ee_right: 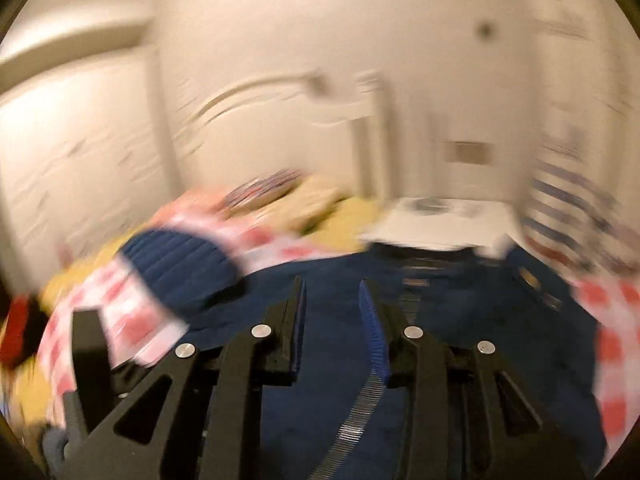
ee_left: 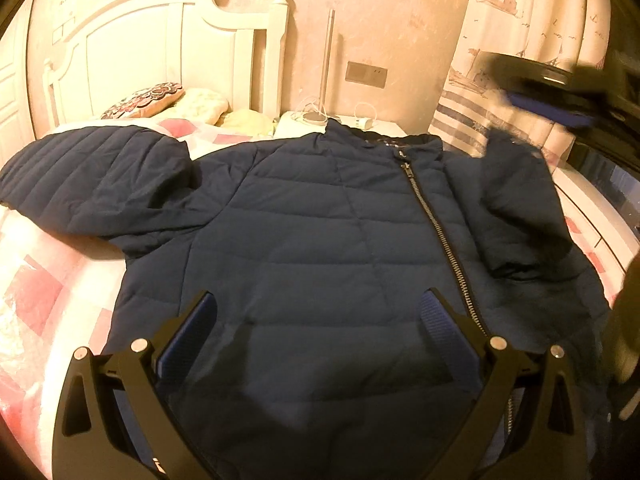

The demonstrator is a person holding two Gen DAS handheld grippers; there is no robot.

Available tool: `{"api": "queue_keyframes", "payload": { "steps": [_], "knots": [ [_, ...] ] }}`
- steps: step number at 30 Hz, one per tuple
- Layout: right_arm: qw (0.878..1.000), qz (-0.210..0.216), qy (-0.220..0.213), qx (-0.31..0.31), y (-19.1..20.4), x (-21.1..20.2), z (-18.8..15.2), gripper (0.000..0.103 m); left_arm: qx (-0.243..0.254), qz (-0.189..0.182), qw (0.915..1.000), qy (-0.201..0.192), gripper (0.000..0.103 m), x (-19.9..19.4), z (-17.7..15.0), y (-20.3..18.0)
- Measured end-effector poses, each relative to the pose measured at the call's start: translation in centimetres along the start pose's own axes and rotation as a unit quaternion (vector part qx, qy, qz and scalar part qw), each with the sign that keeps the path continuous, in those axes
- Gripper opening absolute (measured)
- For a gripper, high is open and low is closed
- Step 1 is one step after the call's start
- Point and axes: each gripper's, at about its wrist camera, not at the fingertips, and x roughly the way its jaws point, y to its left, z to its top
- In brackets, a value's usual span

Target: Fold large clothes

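Observation:
A dark navy quilted jacket (ee_left: 320,220) lies front up on the bed, zipped, collar toward the wall. Its left sleeve (ee_left: 92,176) stretches out to the left; its right sleeve (ee_left: 520,200) is folded in over the body. My left gripper (ee_left: 320,312) is open and empty, hovering over the jacket's lower front. My right gripper (ee_left: 560,96) shows blurred at the upper right of the left wrist view, above the folded sleeve. In the blurred right wrist view my right gripper (ee_right: 332,292) is open with a gap between its pads, above the jacket (ee_right: 460,320), holding nothing.
A pink and white checked quilt (ee_left: 44,280) covers the bed. Pillows (ee_left: 160,100) lie by the white headboard (ee_left: 160,40). A white nightstand (ee_left: 348,122) with a lamp and cables stands behind the collar. A curtain (ee_left: 520,40) hangs at the right.

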Motion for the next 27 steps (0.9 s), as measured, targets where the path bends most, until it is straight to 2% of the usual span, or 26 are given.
{"api": "queue_keyframes", "payload": {
  "steps": [1, 2, 3, 4, 5, 6, 7, 9, 11, 12, 14, 16, 19, 21, 25, 27],
  "knots": [
    [0.999, 0.029, 0.030, -0.008, 1.3, 1.3, 0.3, 0.039, -0.004, -0.003, 1.0000, 0.000, 0.101, 0.0, 0.0, 0.2],
    [0.997, 0.060, 0.057, -0.007, 2.2, 2.4, 0.5, 0.044, -0.020, -0.010, 0.9998, -0.002, 0.101, 0.0, 0.1, 0.7],
    [0.995, 0.076, 0.064, -0.004, 3.0, 2.3, 0.3, 0.051, -0.029, -0.015, 0.9995, 0.000, 0.101, 0.0, 0.1, 1.1],
    [0.995, 0.084, 0.060, -0.003, 3.3, 1.8, 0.2, 0.064, -0.039, -0.021, 0.9990, 0.003, 0.101, 0.0, 0.1, 1.5],
    [0.995, 0.085, 0.047, -0.002, 3.2, 1.0, 0.1, 0.071, -0.048, -0.026, 0.9985, 0.006, 0.101, 0.1, 0.2, 1.9],
    [0.996, 0.079, 0.035, 0.002, 2.7, 0.2, 0.1, 0.077, -0.058, -0.031, 0.9978, 0.008, 0.101, 0.2, 0.3, 2.2],
    [0.997, 0.068, 0.022, 0.010, 1.9, -1.0, 0.0, 0.077, -0.064, -0.035, 0.9973, 0.009, 0.101, 0.3, 0.3, 2.5],
    [0.999, 0.020, -0.008, 0.028, -0.7, -3.6, -0.5, 0.077, -0.069, -0.039, 0.9968, 0.007, 0.101, 0.2, 0.3, 2.6],
    [0.996, -0.060, -0.030, 0.055, -4.6, -6.3, -1.4, 0.077, -0.068, -0.041, 0.9968, 0.005, 0.101, 0.1, 0.3, 2.6],
    [0.991, -0.108, -0.032, 0.078, -6.8, -7.6, -2.1, 0.075, -0.067, -0.041, 0.9969, 0.004, 0.101, 0.0, 0.3, 2.5],
    [0.971, -0.205, -0.010, 0.125, -11.5, -9.2, -4.0, 0.070, -0.063, -0.049, 0.9967, 0.008, 0.101, -0.1, 0.6, 2.0],
    [0.955, -0.254, 0.032, 0.152, -14.8, -9.2, -6.2, 0.067, -0.067, -0.069, 0.9951, 0.023, 0.101, 0.2, 1.2, 1.3],
    [0.938, -0.293, 0.103, 0.155, -17.5, -7.1, -9.2, 0.067, -0.060, -0.101, 0.9915, 0.056, 0.101, 1.1, 2.9, -1.4],
    [0.930, -0.298, 0.140, 0.165, -18.5, -4.9, -11.1, 0.067, -0.047, -0.114, 0.9897, 0.072, 0.101, 2.0, 4.1, -3.5],
    [0.932, -0.299, 0.146, 0.147, -18.7, -4.4, -10.9, 0.068, -0.016, -0.117, 0.9899, 0.078, 0.101, 4.7, 6.9, -8.5],
    [0.934, -0.290, 0.142, 0.154, -18.8, -4.5, -10.8, 0.069, -0.023, -0.125, 0.9887, 0.080, 0.100, 6.3, 8.0, -10.4]
  ]
}}
